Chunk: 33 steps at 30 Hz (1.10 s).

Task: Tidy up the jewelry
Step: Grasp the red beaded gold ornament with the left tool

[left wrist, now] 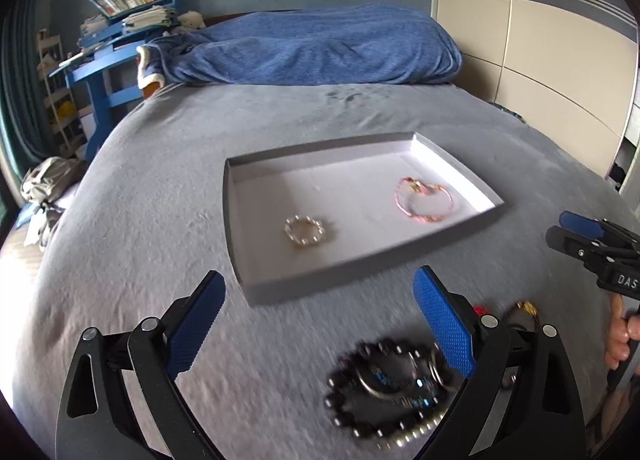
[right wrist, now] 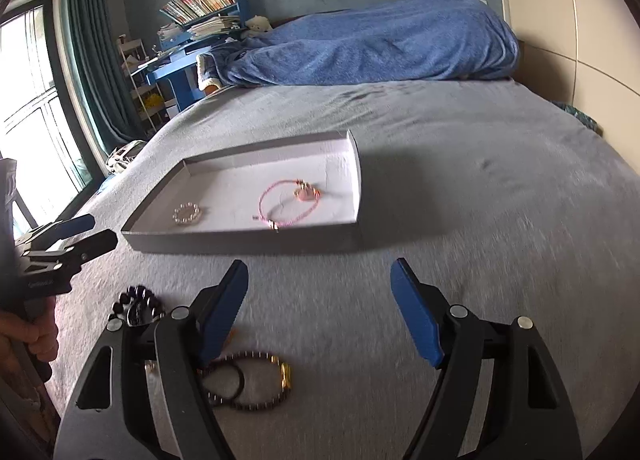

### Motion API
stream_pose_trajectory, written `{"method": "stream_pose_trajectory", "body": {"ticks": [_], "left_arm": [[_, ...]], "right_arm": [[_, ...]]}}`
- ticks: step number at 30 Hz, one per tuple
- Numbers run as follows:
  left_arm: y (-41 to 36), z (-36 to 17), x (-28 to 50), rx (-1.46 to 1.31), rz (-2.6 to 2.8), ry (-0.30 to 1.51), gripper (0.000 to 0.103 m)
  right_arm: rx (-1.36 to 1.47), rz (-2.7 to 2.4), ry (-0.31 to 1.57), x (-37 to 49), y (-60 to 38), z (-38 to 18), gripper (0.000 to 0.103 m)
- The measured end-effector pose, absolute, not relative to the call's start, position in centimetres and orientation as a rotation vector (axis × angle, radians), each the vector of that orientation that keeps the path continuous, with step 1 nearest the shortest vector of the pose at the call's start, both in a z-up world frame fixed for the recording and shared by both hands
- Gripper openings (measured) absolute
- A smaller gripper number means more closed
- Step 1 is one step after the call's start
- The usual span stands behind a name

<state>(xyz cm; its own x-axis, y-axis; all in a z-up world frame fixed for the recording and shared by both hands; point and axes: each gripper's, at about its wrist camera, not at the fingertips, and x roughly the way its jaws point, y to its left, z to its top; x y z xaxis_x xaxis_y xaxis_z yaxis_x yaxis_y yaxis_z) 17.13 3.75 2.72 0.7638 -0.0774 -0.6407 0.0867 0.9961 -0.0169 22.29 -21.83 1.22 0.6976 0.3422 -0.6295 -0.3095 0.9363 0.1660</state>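
A shallow grey tray (left wrist: 256, 292) (right wrist: 240, 240) lies on the bed. In it are a pearl bracelet (left wrist: 304, 232) (right wrist: 188, 214) and a pink cord bracelet (left wrist: 425, 199) (right wrist: 289, 207). My left gripper (left wrist: 316, 320) is open and empty, just short of the tray. A black bead bracelet with rings (left wrist: 388, 384) (right wrist: 137, 306) lies on the cover by its right finger. My right gripper (right wrist: 320, 304) is open and empty. A dark bead bracelet with a gold clasp (right wrist: 256, 382) lies by its left finger. Each gripper shows in the other's view, the right one (left wrist: 576, 232) and the left one (right wrist: 80, 232).
The bed has a grey cover (left wrist: 160, 187) (right wrist: 480, 187). A blue blanket (left wrist: 312, 47) (right wrist: 380, 39) is heaped at its far end. A blue desk with books (left wrist: 120, 31) (right wrist: 192, 39) stands at the far left, a wardrobe (left wrist: 540, 59) on the right, a window (right wrist: 32, 99) at left.
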Motion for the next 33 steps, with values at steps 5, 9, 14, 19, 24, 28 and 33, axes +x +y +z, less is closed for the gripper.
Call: {"method": "stream_pose_trajectory", "body": {"ticks": [5, 9, 14, 19, 24, 28, 33], "left_arm": [[2.7, 2.0, 14.9, 0.024, -0.118, 0.697, 0.094], [1.1, 1.3, 13.1, 0.045, -0.160, 0.701, 0.094], [-0.7, 0.0, 11.7, 0.081, -0.195, 0.708, 0.094], [-2.7, -0.7, 10.9, 0.137, -0.241, 0.706, 0.094], [-4.5, -0.5, 11.6, 0.176, -0.285, 0.690, 0.094], [-5.8, -0.5, 12.8, 0.206, -0.331, 0.698, 0.081], [-7.5, -1.5, 14.2, 0.254, -0.377, 0.752, 0.065]], "right_arm": [[0.055, 0.346, 0.727, 21.0, -22.3, 0.5, 0.073], [0.066, 0.322, 0.752, 20.5, -23.0, -0.2, 0.073], [0.063, 0.315, 0.760, 19.6, -22.9, -0.7, 0.073], [0.032, 0.322, 0.775, 18.6, -22.4, -1.2, 0.073], [0.058, 0.311, 0.778, 18.5, -22.8, -1.2, 0.073], [0.092, 0.297, 0.778, 18.5, -23.5, -1.2, 0.074], [0.140, 0.290, 0.784, 18.7, -24.3, -1.2, 0.074]]}}
